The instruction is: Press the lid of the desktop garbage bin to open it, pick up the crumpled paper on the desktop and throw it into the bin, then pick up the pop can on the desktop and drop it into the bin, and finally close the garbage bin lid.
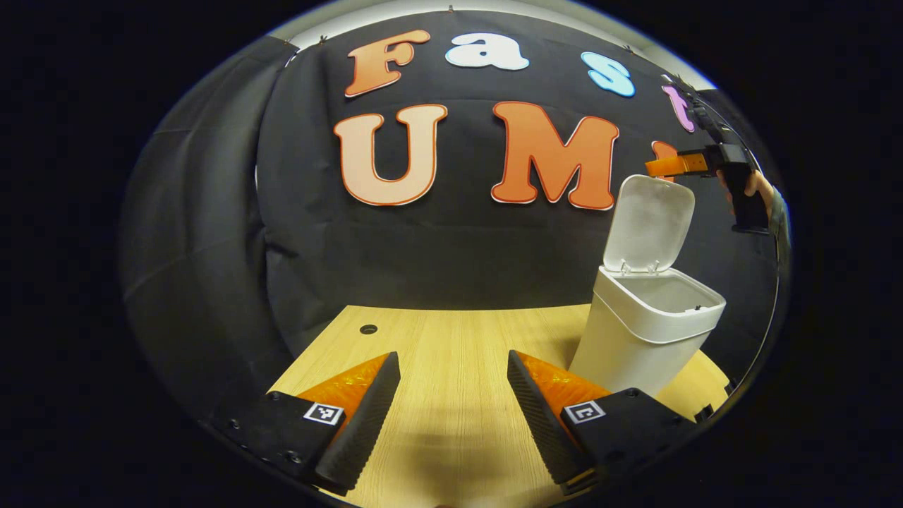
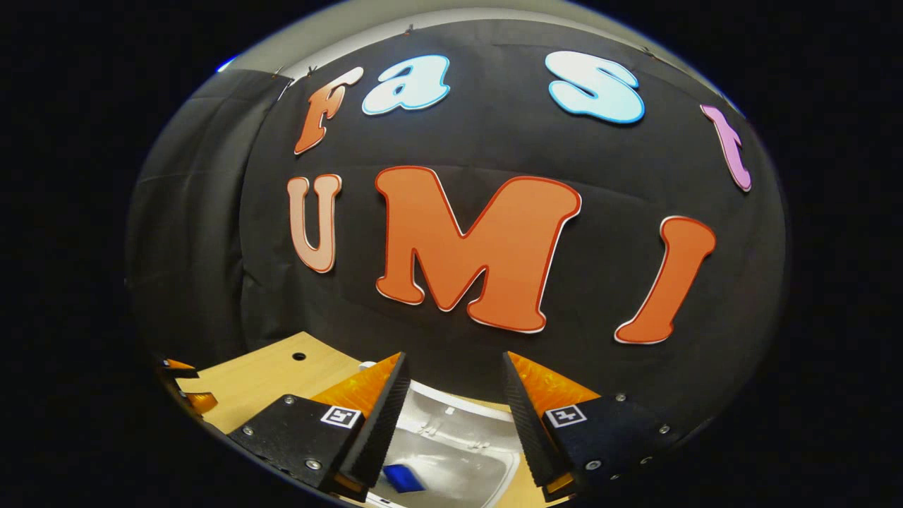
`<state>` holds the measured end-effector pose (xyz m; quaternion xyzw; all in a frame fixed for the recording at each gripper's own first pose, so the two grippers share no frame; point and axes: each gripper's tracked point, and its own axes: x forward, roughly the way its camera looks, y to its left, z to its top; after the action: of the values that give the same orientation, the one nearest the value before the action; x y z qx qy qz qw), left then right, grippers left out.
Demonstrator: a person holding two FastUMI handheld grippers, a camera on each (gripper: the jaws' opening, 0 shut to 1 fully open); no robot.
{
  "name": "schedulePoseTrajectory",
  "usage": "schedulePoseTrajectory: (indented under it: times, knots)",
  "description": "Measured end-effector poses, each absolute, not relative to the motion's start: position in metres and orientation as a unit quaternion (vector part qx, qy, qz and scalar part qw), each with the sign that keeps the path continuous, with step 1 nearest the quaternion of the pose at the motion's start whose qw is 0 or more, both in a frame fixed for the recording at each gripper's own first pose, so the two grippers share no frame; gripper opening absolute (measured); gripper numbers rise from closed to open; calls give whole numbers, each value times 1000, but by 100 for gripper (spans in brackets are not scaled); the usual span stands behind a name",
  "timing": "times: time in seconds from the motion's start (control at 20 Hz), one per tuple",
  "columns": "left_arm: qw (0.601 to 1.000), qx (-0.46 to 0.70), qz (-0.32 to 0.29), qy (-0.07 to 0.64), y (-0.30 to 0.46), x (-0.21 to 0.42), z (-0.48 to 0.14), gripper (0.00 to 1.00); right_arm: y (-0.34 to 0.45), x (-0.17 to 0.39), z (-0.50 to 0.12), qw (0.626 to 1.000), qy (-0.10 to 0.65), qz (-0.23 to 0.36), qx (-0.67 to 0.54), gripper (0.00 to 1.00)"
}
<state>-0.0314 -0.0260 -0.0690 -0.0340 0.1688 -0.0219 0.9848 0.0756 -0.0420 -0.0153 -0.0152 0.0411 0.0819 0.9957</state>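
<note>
My left gripper (image 1: pixel 453 367): my two fingers are spread wide apart with nothing between them, low over the wooden desktop (image 1: pixel 451 339).
Beyond my left fingers: bare wood grain runs ahead to the far edge, and a small round hole (image 1: pixel 368 329) sits in the desktop ahead and to the left of my left finger.
Garbage bin from my left gripper: the white desktop garbage bin (image 1: pixel 638 339) stands on the desktop just ahead and to the right of my right finger, apart from it.
Lid from my left gripper: the lid (image 1: pixel 649 224) stands tipped up and back on its hinge, so the bin's mouth is open.
My right gripper, seen from the left one: it (image 1: pixel 656 167) hangs above and just right of the raised lid's top edge, held by my hand (image 1: pixel 756 189) on its dark grip.
My right gripper (image 2: pixel 451 374): these fingers are also held apart, gripping nothing, high above the bin and pointing over it.
Below my right fingers: the bin's open mouth (image 2: pixel 451 451) lies between and beneath both fingers, with a blue object (image 2: pixel 403 478) inside, close under my left finger; I cannot tell what it is.
Left of my right fingers: the desktop with its hole (image 2: pixel 299 356) stretches away.
</note>
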Motion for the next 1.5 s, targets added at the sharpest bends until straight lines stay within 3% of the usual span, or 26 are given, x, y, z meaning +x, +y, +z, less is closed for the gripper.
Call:
schedulePoseTrajectory:
  times: [0.6, 1.5]
  knots:
    - [981, -6, -73, 179, -47, -27, -79, 97, -22, 29, -82, 988, 119, 101, -2, 81]
    - [976, -26, -84, 198, -63, -33, -92, 97, -1, -14, -170, 963, 238, 120, 27, 81]
